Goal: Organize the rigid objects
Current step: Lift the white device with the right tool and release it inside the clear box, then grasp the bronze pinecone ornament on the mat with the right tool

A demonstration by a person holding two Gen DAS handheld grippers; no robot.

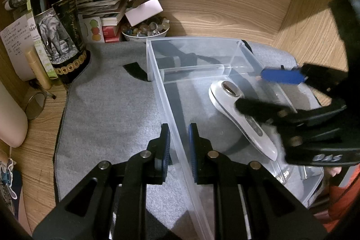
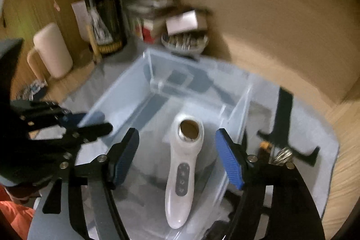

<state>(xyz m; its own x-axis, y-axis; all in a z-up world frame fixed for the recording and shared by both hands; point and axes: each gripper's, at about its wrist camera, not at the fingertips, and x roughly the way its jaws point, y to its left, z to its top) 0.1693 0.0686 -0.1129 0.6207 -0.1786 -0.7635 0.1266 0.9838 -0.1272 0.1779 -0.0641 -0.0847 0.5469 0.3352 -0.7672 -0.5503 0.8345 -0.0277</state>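
White massager lies in the clear bin, long axis pointing straight out between my right fingers — spread wide, empty — while my left fingers narrowly straddle the bin wall.

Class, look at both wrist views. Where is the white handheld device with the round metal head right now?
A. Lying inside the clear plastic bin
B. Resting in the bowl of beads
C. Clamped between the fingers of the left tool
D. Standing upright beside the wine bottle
A: the white handheld device lies flat on the floor of the clear plastic bin, with the right tool open above it and not gripping it.
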